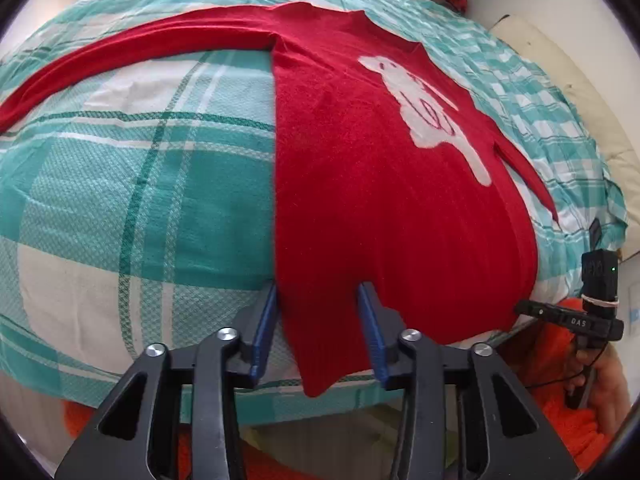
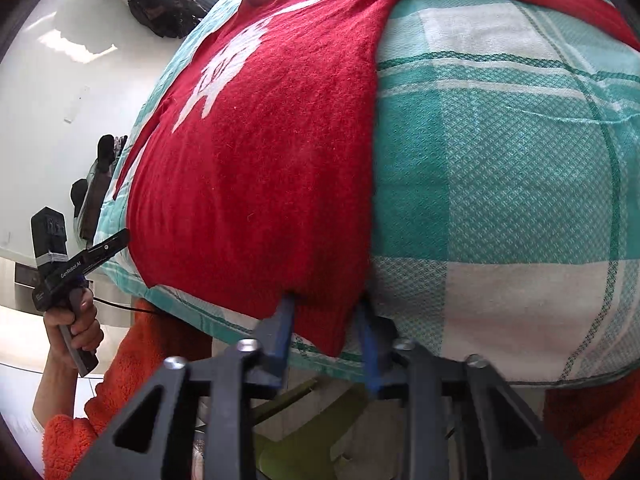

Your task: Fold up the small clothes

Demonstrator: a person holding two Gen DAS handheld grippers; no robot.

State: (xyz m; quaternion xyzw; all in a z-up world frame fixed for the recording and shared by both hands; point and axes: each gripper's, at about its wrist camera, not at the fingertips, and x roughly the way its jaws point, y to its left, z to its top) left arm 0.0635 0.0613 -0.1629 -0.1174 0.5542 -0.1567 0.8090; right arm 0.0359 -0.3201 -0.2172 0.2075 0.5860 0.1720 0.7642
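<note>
Each hand-held gripper, left (image 1: 318, 322) and right (image 2: 326, 322), is spread open around a near hem corner of the red sweater (image 1: 372, 168), laid flat on the bed (image 1: 132, 184) for folding.

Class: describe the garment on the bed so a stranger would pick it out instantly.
Find the bed's teal-and-white checked cover. On it lies the red sweater, flat, sleeves spread. Nothing else there is solid red with a white animal figure on its chest.
</note>
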